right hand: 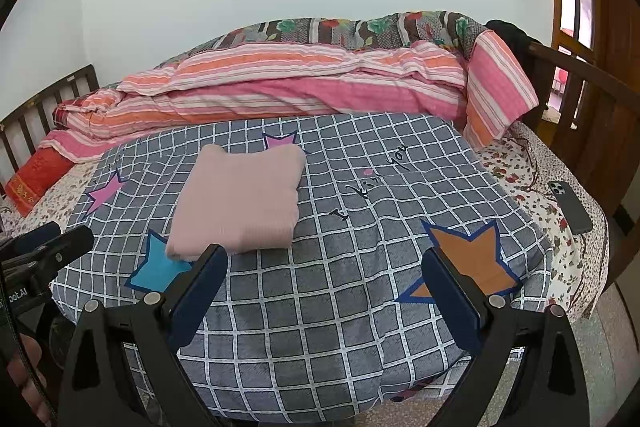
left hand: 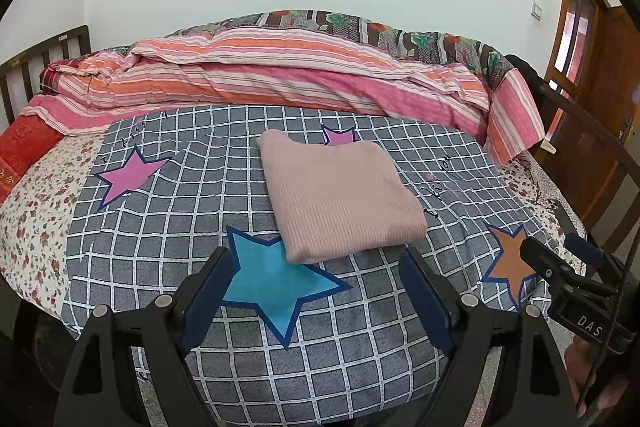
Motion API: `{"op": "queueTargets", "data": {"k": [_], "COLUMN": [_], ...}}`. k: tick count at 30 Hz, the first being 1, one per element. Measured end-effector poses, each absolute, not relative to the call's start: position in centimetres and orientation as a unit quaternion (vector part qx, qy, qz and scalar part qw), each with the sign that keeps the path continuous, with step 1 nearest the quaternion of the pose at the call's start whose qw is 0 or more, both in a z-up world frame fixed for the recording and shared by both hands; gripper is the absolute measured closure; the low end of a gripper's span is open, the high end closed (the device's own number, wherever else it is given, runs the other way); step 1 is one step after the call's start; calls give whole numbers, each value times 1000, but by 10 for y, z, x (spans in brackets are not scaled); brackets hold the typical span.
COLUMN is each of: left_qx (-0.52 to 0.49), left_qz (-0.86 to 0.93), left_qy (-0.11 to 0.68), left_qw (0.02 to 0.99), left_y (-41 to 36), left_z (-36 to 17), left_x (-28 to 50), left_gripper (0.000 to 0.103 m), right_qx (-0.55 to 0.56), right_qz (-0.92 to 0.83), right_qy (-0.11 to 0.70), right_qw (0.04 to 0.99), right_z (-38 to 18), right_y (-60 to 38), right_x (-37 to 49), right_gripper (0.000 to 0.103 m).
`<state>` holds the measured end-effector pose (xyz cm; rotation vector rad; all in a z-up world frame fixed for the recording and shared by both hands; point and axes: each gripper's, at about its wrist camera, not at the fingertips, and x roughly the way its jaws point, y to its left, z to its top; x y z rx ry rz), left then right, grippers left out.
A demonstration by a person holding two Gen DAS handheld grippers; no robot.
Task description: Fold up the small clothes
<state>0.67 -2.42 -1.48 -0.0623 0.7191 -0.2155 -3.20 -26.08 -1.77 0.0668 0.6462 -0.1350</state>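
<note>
Folded pink ribbed knit garment, just ahead of both grippers' wide, empty fingers, looks soft, light; pinch a folded edge.

Your left wrist camera looks forward between the spread fingers of the left gripper, from low at the near edge of the bed, facing the far wall; the folded pink garment sits near and just right of centre; your right wrist camera rides the right gripper at much the same height and heading, set further right, so the garment falls left of centre. Both share the checked grey cover, the striped quilt and, at their inner edges, perhaps a glimpse of each other's gripper.
</note>
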Motion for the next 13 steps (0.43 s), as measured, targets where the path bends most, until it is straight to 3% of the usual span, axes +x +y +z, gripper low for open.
{"op": "queueTargets", "data": {"k": [13], "left_qx": [-24], "left_qz": [-105], "left_qy": [340], "left_qw": [934], "left_y": [-23], "left_z": [-8], "left_x": [7], "left_gripper": [19], "right_qx": [32], "right_qz": [-63], "right_qy": [315], "right_qw": [946], "right_z": [-16], "right_y": [-259], "right_x": [-32], "right_gripper": [7]}}
